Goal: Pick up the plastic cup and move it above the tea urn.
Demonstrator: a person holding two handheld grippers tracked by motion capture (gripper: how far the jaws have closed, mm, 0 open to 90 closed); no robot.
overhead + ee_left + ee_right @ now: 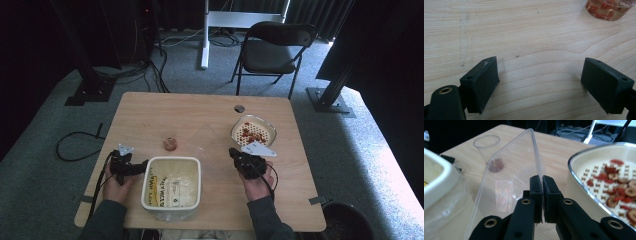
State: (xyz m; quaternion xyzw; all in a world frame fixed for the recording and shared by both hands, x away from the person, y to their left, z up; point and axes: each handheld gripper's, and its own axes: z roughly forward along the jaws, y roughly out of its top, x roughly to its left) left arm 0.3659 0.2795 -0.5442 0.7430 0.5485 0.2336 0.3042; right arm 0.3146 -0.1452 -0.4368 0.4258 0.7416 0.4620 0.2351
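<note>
I had the clear lid (509, 170) pinched by its edge in my right gripper (541, 180), lifted at the tub's (171, 187) two o'clock; left gripper (539, 82) spread, idle; setting the lid down remained.

Two tongs (142, 166) (233, 152), one clear lid (509, 170), one cup (170, 144), one colander (253, 132), one tub (172, 187).

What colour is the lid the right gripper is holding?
The lid is colourless, see-through plastic, pinched by the right gripper; the right gripper view shows it best.
</note>
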